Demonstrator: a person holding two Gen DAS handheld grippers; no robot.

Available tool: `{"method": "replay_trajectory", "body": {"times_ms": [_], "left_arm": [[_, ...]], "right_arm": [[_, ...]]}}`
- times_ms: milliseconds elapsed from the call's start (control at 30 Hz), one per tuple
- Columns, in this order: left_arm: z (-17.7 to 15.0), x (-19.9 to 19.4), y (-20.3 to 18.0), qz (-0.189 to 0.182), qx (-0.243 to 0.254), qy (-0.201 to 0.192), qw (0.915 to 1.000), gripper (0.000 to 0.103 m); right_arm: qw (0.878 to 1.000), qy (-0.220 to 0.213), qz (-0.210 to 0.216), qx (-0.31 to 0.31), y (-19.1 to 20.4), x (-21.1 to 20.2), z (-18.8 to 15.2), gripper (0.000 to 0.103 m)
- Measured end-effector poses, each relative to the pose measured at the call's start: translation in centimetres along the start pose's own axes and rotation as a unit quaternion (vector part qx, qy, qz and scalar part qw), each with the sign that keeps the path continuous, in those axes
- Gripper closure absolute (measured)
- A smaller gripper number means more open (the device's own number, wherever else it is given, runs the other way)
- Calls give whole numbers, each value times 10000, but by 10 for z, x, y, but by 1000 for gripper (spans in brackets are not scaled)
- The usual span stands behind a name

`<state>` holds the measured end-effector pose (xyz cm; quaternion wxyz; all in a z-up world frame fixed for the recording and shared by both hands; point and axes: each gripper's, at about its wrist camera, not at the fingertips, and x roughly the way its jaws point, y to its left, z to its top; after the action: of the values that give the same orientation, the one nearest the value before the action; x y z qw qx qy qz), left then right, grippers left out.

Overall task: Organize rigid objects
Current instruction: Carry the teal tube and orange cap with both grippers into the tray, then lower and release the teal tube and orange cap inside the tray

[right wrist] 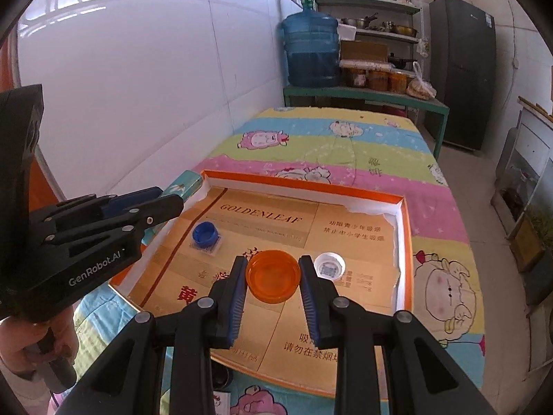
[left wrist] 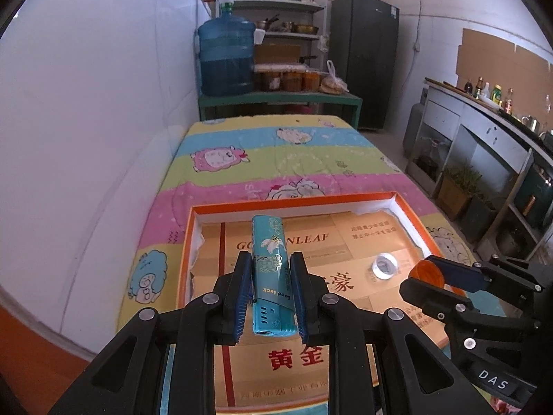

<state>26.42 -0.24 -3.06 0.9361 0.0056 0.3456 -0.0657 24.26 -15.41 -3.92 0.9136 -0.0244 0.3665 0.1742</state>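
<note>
Two grippers each carried one item over the shallow orange-rimmed box (left wrist: 293, 204). The left gripper (left wrist: 271, 294) was clamped on a teal lighter (left wrist: 271, 269), whose long axis ran straight ahead between the fingers and beyond their tips, above the box's left half. The right gripper (right wrist: 273, 283) was clamped across an orange lid (right wrist: 273, 275), open side up, with bare cardboard floor directly beneath. A white cap (right wrist: 330, 264) lay just right of its right finger; a blue cap (right wrist: 205, 233) lay ahead-left, nearer the left gripper.
</note>
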Motion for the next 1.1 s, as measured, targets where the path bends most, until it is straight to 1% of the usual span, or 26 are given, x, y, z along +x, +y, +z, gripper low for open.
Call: {"method": "replay_trajectory", "body": {"times_ms": [400,900,1100], "left_arm": [[-6,32,5,6,-114,238,9997,80],[-10,57,14,-26,-300,425,9986,80],[-13,67,13,-41,-286,539,9981,80]], "right_arm": [[9995,294,41,48,-8,38,2,73],[9989,460,-9,55,-10,63,3,73],[9984,566,-74,-40,-6,73,-1,73]]}}
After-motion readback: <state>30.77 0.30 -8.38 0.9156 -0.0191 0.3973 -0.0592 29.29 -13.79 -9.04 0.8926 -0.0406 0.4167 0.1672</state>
